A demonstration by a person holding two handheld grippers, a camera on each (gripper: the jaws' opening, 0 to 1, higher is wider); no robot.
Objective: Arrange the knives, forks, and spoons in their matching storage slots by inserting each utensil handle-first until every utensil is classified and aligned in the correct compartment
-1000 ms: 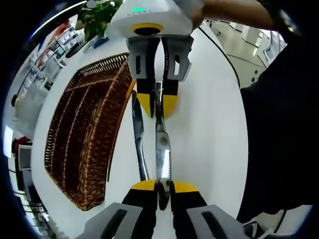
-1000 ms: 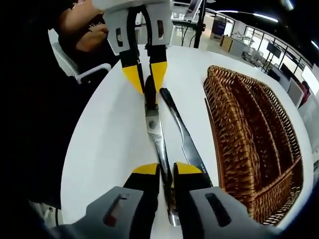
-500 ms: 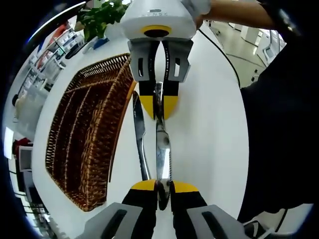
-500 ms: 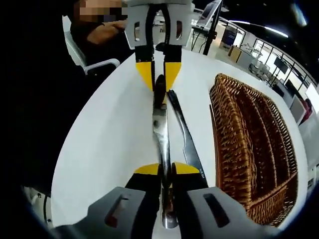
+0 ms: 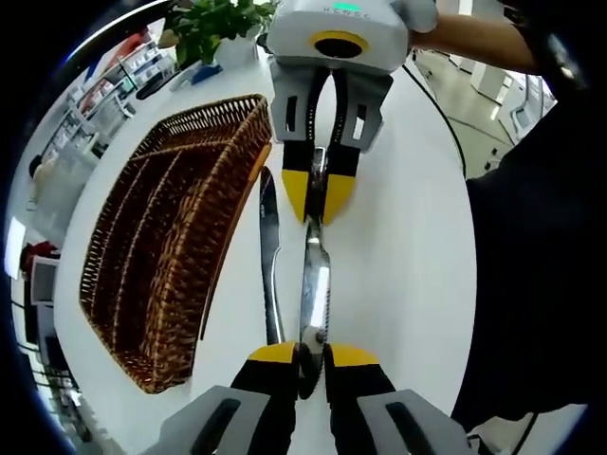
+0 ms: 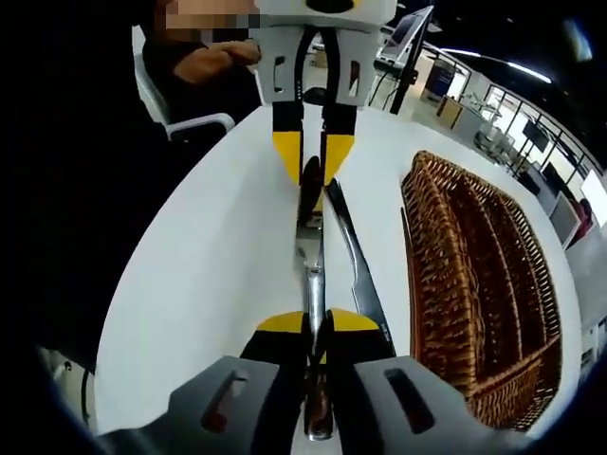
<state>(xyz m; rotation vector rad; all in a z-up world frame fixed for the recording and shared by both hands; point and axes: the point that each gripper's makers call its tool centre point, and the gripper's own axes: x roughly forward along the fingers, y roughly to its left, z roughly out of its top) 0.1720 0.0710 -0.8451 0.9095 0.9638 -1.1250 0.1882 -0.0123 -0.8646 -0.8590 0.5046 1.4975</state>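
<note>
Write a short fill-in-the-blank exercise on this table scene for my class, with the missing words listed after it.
1. Both tools, left and right, grip the same ____.
2. A second knife lies flat on the ____ table.
3. The wicker tray holds ____ utensils.
4. Behind the tray stands a ____ plant.

Missing words: knife; white; no; green

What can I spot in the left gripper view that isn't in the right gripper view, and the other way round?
Left gripper view alone: a leafy green plant beyond the basket. Right gripper view alone: a white chair at the table's far edge. Shared by both: the wicker basket with its long slots, the white table, one knife gripped at either end by the left claw and the right claw, and a second knife lying beside it.
</note>
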